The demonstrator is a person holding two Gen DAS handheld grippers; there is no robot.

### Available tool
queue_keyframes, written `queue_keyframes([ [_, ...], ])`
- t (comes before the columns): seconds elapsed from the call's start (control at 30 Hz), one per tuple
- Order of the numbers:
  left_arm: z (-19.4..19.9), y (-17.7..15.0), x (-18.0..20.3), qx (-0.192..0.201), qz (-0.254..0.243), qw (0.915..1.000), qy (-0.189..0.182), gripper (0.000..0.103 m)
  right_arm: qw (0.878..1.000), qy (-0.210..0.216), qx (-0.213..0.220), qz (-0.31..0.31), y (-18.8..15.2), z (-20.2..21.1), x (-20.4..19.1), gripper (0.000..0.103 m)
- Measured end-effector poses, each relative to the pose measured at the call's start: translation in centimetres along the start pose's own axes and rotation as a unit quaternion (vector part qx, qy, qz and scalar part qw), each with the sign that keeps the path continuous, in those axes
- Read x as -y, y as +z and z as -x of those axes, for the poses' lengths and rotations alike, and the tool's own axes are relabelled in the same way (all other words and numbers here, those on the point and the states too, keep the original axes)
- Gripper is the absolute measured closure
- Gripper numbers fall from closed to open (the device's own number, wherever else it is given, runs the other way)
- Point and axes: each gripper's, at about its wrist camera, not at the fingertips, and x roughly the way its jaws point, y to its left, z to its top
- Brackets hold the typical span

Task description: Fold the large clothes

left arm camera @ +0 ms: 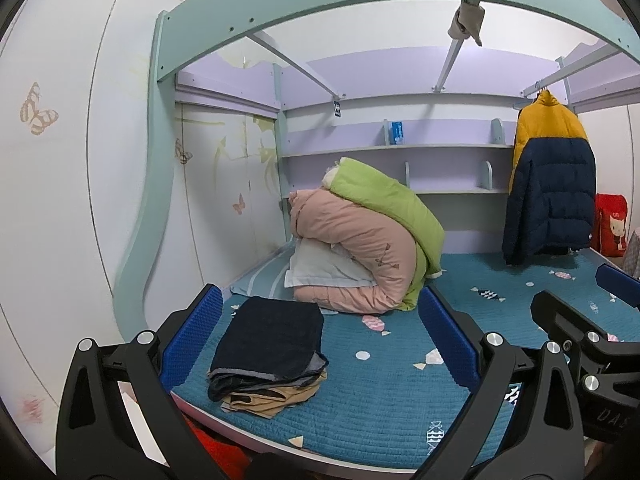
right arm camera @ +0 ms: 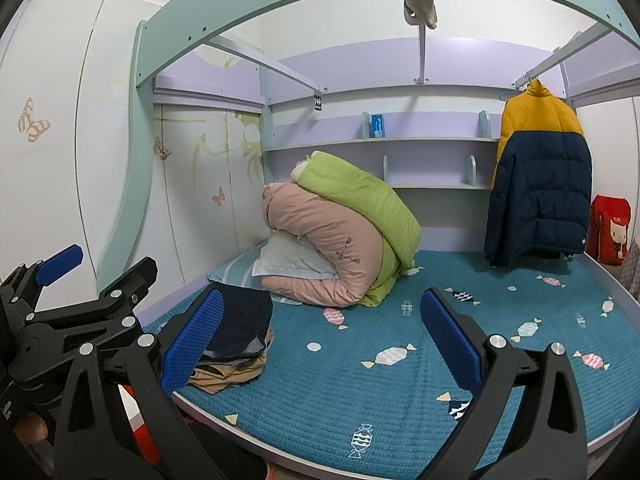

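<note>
Both grippers, left gripper and right gripper, hover released; folded stack parked at seven o'clock, freeing the bed.

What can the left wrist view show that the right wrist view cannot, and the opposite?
Only the left wrist view shows the whole stack of folded clothes between the open left gripper, and the right gripper from the side at its right edge. Only the right wrist view shows the open right gripper over bare mattress cover, with the left gripper's side at its left edge. Both show the rolled quilts, the hanging yellow and navy jacket and the red bag.
</note>
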Motion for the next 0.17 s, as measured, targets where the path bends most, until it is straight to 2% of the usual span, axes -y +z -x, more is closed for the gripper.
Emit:
queue_keyframes([
  [0.17,-2.1,-0.7,0.8,-0.023,-0.013,0.9997,-0.002,0.005,1.000,-0.008,-0.022,-0.008,-1.1,-2.2,0.3,0.007],
])
